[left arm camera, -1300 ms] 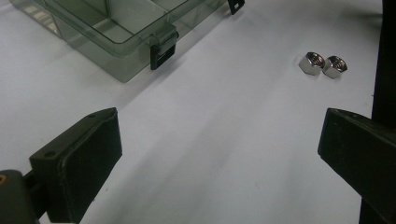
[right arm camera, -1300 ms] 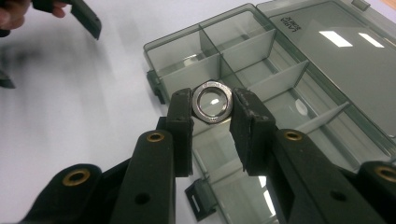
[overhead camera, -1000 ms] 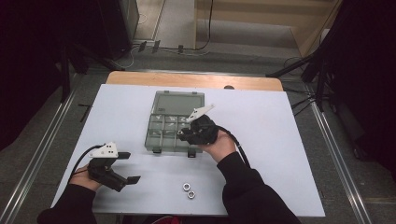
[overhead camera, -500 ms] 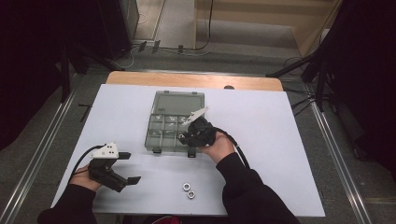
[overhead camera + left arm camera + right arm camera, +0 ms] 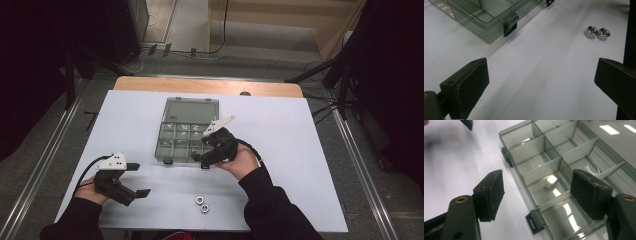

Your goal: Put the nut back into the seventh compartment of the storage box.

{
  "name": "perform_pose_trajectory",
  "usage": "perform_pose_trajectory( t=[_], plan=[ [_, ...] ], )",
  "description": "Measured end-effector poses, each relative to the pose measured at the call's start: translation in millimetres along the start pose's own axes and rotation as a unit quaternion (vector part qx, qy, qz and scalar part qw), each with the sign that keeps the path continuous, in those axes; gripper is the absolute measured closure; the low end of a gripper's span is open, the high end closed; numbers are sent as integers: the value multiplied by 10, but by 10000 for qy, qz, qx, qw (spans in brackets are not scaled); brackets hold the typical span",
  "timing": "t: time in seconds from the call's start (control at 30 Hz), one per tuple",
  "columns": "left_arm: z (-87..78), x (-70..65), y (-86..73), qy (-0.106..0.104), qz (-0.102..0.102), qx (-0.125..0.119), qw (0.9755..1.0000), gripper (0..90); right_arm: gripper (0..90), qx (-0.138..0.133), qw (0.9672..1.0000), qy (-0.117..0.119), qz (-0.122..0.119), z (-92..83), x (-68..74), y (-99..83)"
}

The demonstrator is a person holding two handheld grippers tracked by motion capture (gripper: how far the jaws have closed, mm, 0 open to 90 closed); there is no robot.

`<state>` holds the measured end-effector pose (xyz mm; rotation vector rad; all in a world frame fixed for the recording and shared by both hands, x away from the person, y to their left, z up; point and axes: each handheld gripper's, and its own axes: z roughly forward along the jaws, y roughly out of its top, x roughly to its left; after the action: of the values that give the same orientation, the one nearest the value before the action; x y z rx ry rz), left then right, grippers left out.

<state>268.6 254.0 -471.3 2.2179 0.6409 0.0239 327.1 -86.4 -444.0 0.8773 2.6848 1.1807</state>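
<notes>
A clear plastic compartment box (image 5: 172,125) lies open on the white table (image 5: 300,150), its lid folded back. My right gripper (image 5: 201,150) hovers over the box's near right corner. Its jaws have just been opening and now stand open, pressing on nothing. In the right gripper view (image 5: 537,190), a shiny steel nut (image 5: 550,181) lies loose in a near-row compartment of the box (image 5: 536,147), below and between the pads. Two more nuts (image 5: 202,204) lie side by side near the table's front edge. My left gripper (image 5: 140,179) rests open at the front left, with the nuts (image 5: 597,32) ahead of it.
The box has black latches (image 5: 510,25) along its near wall. Bare white table spreads to the right of the box and between the two hands. Metal rails and dark stands flank the table on both sides.
The right gripper's jaws have parted above the box's near right corner, and the hand has barely shifted. The left hand and the two loose nuts have stayed where they were.
</notes>
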Motion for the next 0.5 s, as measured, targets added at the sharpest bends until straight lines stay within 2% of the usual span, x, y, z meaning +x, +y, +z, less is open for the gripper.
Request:
perform_pose_trajectory(
  t=[0.13, 0.5],
  plan=[
    [2, -1, 2, -9, 15, -2, 10000, 0, 273, -133, 9998, 130, 13, -79, 60, -42],
    [2, -3, -2, -11, -8, -24, 10000, 0, 267, -239, 9995, 199, -103, -227, 253, -240]
  ],
)
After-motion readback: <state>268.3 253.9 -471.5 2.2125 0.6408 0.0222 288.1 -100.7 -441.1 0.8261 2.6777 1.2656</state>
